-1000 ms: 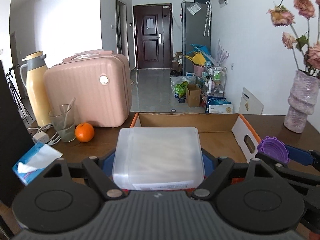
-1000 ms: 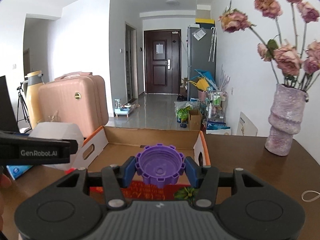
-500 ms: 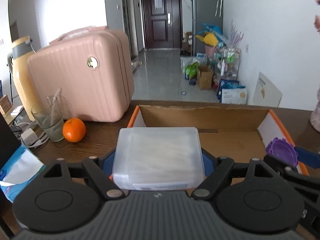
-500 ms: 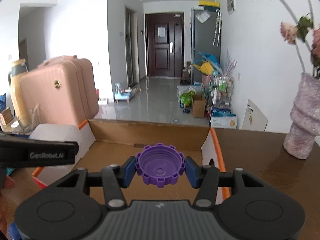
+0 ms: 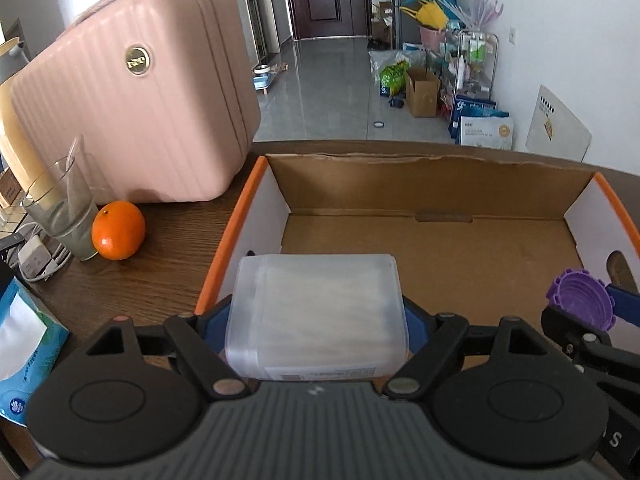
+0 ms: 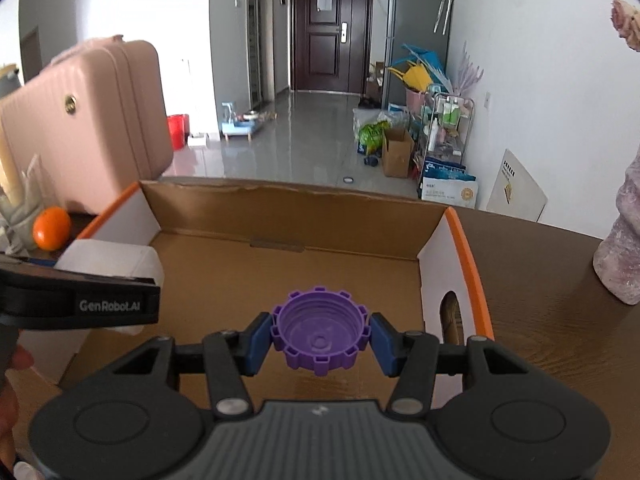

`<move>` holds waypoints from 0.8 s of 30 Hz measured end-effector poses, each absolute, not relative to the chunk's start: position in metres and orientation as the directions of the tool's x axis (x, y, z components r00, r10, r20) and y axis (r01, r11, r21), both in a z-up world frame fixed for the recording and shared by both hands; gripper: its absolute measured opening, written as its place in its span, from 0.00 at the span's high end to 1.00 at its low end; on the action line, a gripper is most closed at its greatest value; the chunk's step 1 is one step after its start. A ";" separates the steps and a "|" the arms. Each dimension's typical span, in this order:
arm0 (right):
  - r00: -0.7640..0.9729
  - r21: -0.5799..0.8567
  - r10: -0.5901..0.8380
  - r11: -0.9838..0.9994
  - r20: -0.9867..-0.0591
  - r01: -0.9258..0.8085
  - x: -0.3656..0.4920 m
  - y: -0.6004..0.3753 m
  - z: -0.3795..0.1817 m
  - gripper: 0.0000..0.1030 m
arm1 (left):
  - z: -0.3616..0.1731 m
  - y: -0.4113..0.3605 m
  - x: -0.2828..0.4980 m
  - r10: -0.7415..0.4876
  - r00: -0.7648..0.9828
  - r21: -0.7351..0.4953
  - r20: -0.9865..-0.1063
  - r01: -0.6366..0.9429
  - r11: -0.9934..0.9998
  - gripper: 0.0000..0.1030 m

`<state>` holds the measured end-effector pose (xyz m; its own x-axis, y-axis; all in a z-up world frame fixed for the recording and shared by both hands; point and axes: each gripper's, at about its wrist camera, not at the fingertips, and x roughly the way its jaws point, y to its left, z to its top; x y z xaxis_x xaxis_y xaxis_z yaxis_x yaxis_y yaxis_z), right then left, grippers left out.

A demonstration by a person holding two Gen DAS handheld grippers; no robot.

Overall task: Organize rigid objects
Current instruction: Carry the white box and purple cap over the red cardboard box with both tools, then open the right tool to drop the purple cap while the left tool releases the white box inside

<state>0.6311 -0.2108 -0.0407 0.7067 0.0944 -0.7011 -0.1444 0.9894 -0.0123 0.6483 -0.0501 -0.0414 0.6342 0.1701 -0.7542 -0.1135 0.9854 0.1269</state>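
1. The clear plastic box (image 5: 316, 316) is pinched between the blue pads of the left gripper (image 5: 316, 320), which press on its two short sides. It hangs over the near left corner of the cardboard box (image 5: 432, 184).
2. The purple cap (image 6: 320, 330), hollow side up, is clamped between the blue pads of the right gripper (image 6: 320, 336). It is held above the floor of the cardboard box, toward its right wall.
3. The cardboard box lies open on the wooden table (image 5: 160, 248). It has orange-edged white side walls and a brown bottom; the right wall has a handle hole.
4. Left of the cardboard box, on the table, sit an orange (image 5: 118, 230) and, touching it, a glass (image 5: 60, 216).
5. Behind those, just beside the box's far left corner, stands a pink suitcase (image 5: 140, 92).
6. Further left of the box, at the table's near edge, lies a blue tissue pack (image 5: 24, 340).
7. Right of the box, well apart from it, a pale textured vase (image 6: 622, 240) stands on the table.
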 end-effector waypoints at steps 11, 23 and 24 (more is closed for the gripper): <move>0.650 -0.039 0.070 0.988 -0.756 -0.152 0.640 -0.201 -0.061 0.50 | -0.059 -0.055 0.657 0.179 0.586 0.157 -0.790 -0.088 0.984 0.19; 0.649 -0.063 0.052 0.986 -0.759 -0.152 0.638 -0.199 -0.065 0.39 | -0.057 -0.059 0.654 0.161 0.602 0.154 -0.782 -0.064 0.986 0.10; 0.651 -0.065 0.051 0.986 -0.757 -0.152 0.636 -0.200 -0.064 0.39 | -0.055 -0.059 0.652 0.163 0.608 0.156 -0.777 -0.066 0.986 0.08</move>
<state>0.6360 -0.2002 -0.0642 0.6514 0.0507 -0.7570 -0.1522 0.9862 -0.0649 0.6524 -0.0585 -0.0546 0.6084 0.1631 -0.7767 -0.0656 0.9856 0.1555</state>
